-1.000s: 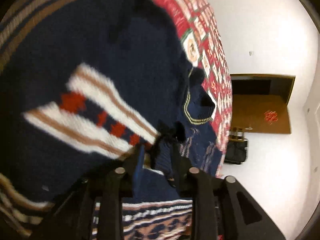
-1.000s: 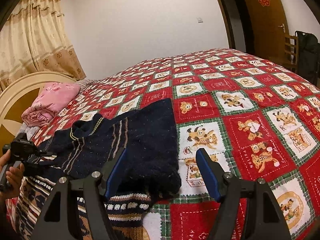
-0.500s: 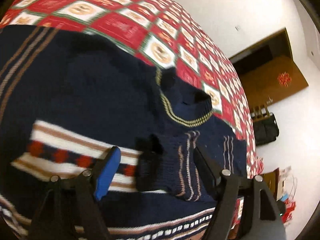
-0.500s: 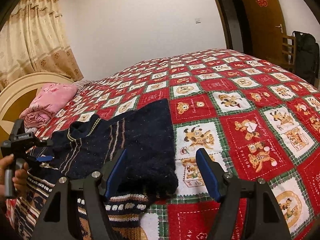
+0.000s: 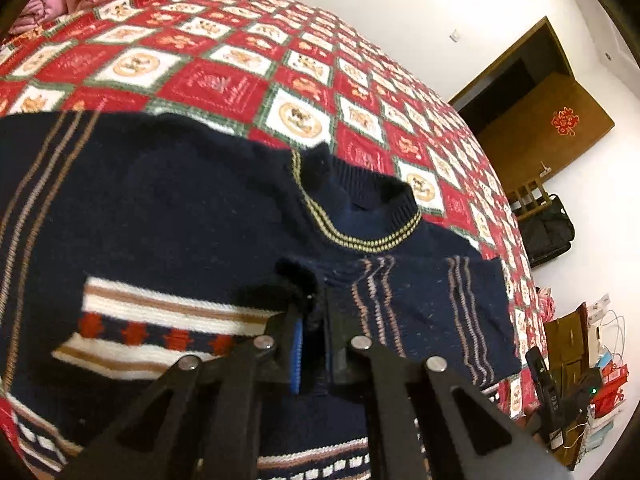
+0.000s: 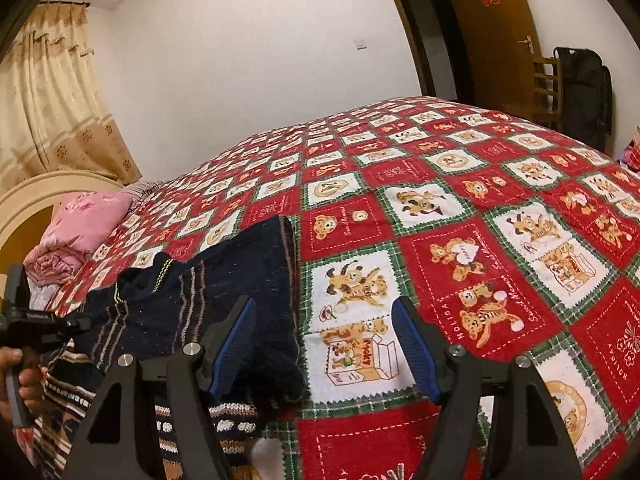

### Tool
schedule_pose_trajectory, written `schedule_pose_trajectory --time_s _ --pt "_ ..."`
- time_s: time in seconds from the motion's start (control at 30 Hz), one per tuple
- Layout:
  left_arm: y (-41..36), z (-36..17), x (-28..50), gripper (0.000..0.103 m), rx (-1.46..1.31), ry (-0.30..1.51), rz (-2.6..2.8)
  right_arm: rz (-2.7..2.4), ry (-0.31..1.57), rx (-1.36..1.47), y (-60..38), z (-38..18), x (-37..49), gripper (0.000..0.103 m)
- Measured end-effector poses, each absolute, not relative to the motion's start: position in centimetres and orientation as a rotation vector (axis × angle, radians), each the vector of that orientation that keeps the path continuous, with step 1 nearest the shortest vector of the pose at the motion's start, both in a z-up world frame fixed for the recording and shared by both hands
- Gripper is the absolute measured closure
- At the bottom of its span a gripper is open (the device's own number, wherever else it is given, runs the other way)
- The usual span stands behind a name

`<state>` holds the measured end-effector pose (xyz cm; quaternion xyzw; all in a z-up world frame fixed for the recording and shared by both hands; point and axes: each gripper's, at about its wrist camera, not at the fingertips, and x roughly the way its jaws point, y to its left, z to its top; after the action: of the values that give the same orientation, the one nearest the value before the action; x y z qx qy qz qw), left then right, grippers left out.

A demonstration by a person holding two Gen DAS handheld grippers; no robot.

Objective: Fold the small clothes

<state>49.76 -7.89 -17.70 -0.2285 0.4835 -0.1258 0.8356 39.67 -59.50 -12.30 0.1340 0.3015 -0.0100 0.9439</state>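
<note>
A navy knitted sweater (image 5: 168, 208) with brown, white and red stripes lies flat on the bed, its collar (image 5: 360, 220) pointing away. One sleeve (image 5: 432, 304) is folded across the chest. My left gripper (image 5: 314, 320) sits at that sleeve's dark cuff (image 5: 288, 284), its jaws closing tight with cuff fabric pinched between the pads. In the right wrist view the sweater (image 6: 240, 288) lies at the lower left, and a hand holds the left gripper (image 6: 60, 324) at the far left. My right gripper (image 6: 324, 312) stands open over the sweater's right edge with nothing between its fingers.
The red, white and green bear-patterned bedspread (image 6: 460, 208) covers the whole bed. A folded pink quilt (image 6: 76, 236) lies by the cream headboard (image 6: 40, 188). A chair with a black bag (image 6: 580, 92) stands by the brown door. Boxes and cables (image 5: 580, 360) clutter the bedside.
The left gripper let go of the sleeve, opened wide over the cuff, then shut on it again while lifting and rolling. The right gripper kept still and open.
</note>
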Motion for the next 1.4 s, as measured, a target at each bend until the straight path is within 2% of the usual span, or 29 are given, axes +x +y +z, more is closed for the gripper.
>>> schedule_pose_trajectory --time_s 0.17,0.47,0.73,0.83,0.9,0.97,1.03,1.4 --pt "-7.2 -18.6 50.3 0.095 -0.476 1.04 -0.22 0.025 0.61 0.228 -58.2 -12.0 39.5 0.032" --pt "-5.4 -19.3 50.0 0.095 -0.465 1.05 -0.168 0.298 0.781 0.051 -51.9 -13.9 40.2 0.032" --pt "-4.9 -19.9 50.5 0.091 -0.507 1.086 -0.186 0.331 0.845 0.047 -51.6 -15.1 40.8 0.029" --pt "-4.8 -18.6 49.5 0.087 -0.462 1.076 -0.189 0.327 0.824 0.033 -51.4 -14.8 40.4 0.029" --pt "-4.0 -17.2 48.2 0.077 -0.419 1.048 -0.193 0.329 0.807 0.055 -51.7 -14.6 40.3 0.029" --pt "-2.5 -15.8 46.6 0.053 -0.373 0.999 -0.175 0.324 0.788 0.075 -52.2 -14.3 40.1 0.029" --pt "0.0 -14.7 44.7 0.04 -0.317 0.94 -0.123 0.295 0.76 0.079 -52.5 -13.8 39.8 0.029" --pt "20.6 -16.1 38.7 0.038 -0.32 0.893 0.245 0.21 0.638 0.052 -51.9 -11.2 36.9 0.029"
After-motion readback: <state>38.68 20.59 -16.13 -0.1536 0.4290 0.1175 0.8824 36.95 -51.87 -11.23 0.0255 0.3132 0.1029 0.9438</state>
